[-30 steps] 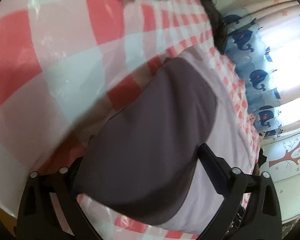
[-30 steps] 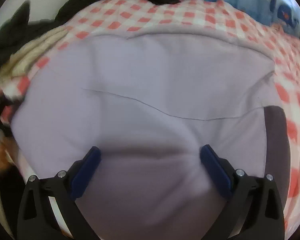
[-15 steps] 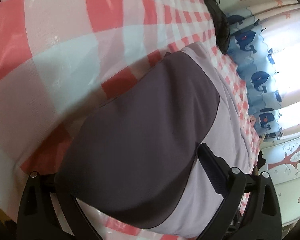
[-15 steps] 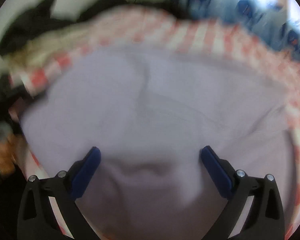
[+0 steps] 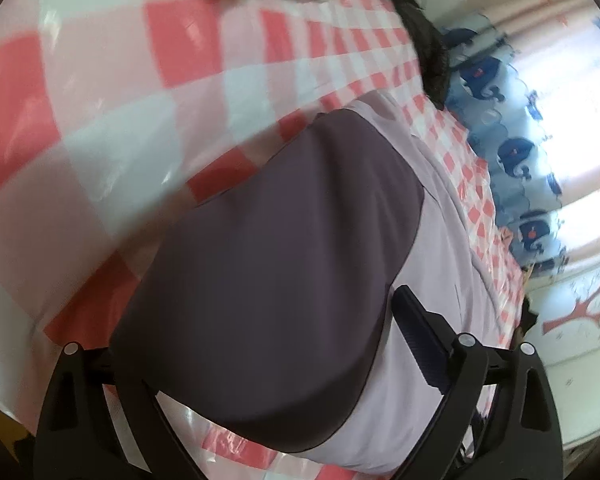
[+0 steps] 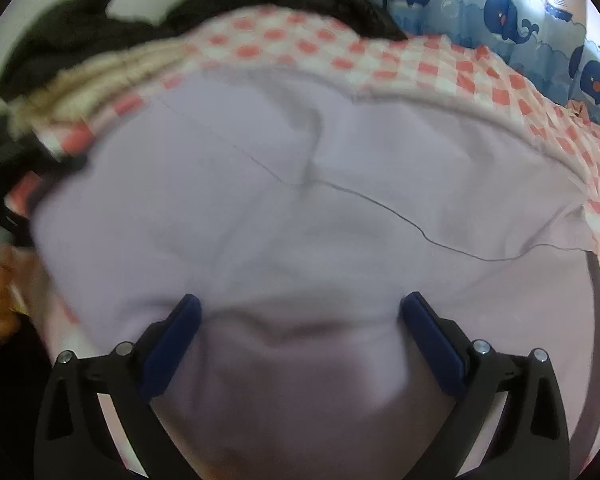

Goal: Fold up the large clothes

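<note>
Lilac cotton garment (image 6: 300,208) bunches between my right gripper's (image 6: 300,320) spread fingers, blurred. Its dark grey panel (image 5: 268,280) hides my left gripper's (image 5: 260,344) left finger; I cannot tell its grip.

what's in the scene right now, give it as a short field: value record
garment: lilac top with dark purple panel, creased
surface: red and white checked cloth
left gripper: fingers apart, dark panel lies over the gap
right gripper: open, lilac fabric bunched between the fingers
background: whale-print curtain, dark clothes pile
</note>
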A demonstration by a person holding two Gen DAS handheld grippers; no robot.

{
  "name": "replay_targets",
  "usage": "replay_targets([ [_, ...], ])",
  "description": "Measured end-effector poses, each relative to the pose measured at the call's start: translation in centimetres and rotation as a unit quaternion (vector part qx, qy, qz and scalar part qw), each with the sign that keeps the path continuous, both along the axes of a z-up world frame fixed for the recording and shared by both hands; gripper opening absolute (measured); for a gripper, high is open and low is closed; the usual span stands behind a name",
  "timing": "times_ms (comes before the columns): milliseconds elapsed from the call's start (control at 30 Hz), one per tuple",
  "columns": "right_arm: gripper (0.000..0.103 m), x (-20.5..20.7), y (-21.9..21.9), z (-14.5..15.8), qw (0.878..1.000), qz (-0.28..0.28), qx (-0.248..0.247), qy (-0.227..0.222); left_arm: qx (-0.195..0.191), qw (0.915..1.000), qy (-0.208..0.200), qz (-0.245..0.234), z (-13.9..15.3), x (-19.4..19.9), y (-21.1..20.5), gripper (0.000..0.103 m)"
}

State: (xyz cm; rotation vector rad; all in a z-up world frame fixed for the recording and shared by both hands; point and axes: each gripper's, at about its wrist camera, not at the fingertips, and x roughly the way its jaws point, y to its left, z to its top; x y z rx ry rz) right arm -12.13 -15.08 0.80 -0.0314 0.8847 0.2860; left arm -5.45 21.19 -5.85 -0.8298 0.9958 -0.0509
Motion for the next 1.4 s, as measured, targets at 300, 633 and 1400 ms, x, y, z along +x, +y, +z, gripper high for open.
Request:
replay_targets([
  [300, 0.097, 0.4, -0.5, 0.5, 1.000, -0.001, 0.006, -0.017, -0.047, 0.9987, -0.017, -0.006, -2.1, 0.0, 0.3, 0.095],
  [633, 0.097, 5.4, -0.1, 4.3, 0.999, -0.014, -0.003, -0.029, -0.033, 0.9987, -0.038, -0.010, -1.9, -0.2, -0.2, 0.095],
  [1400, 0.098, 5.5, 1.9, -1.3, 0.998, 0.006, -0.038, 0.040, 0.040, 0.9975, -0.052, -0.025, -0.6, 0.0, -1.4, 0.095],
])
